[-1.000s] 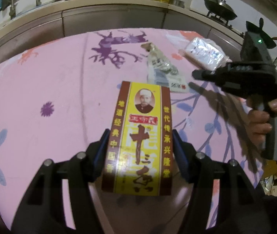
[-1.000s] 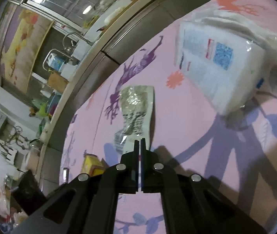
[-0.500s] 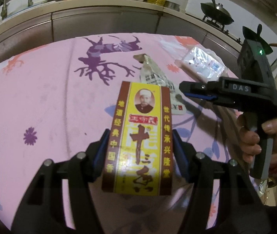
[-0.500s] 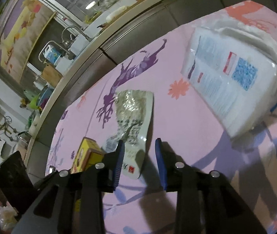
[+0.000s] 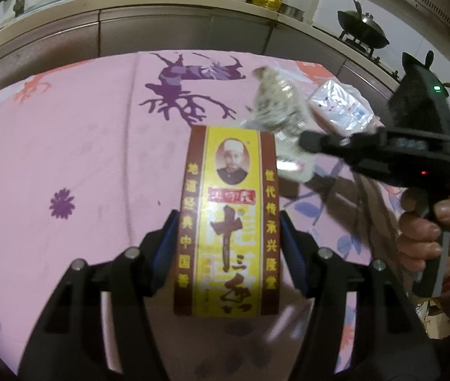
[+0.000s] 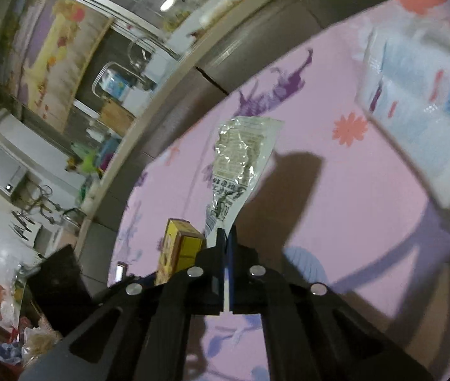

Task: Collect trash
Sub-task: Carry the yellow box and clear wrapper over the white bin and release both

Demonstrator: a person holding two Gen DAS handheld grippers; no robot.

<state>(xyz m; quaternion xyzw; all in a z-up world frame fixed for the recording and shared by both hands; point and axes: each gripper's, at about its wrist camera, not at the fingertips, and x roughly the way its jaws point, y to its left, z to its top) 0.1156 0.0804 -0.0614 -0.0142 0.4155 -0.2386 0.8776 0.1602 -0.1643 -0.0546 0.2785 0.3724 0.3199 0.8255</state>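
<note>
Up close in our L wrist view, the left gripper (image 5: 228,241) has its blue pads pressed on both sides of the yellow-and-brown box (image 5: 228,222), jaws roughly half spread, box lifted over the pink tablecloth (image 5: 82,146). Only this view shows the hand (image 5: 428,231) on the right gripper's (image 5: 307,141) handle, and the wok (image 5: 363,33) on the far stove. Our R wrist view alone shows the pinch itself: right gripper (image 6: 224,241) fully closed on the bottom edge of the clear crinkled wrapper (image 6: 241,165), which stands up off the cloth, its shadow alongside. The box (image 6: 177,250) sits just left of those fingers.

Vs. half a sec. ago, the R jaws have just been closing, wrapper edge between them; it lay flat then, now it's raised. L grip unchanged.

Farther off, the white tissue pack (image 6: 421,120) is blurred, its right side cut off by the lens edge. Wrapper print is unreadable, and in the L view the wrapper (image 5: 275,108) is smeared.
</note>
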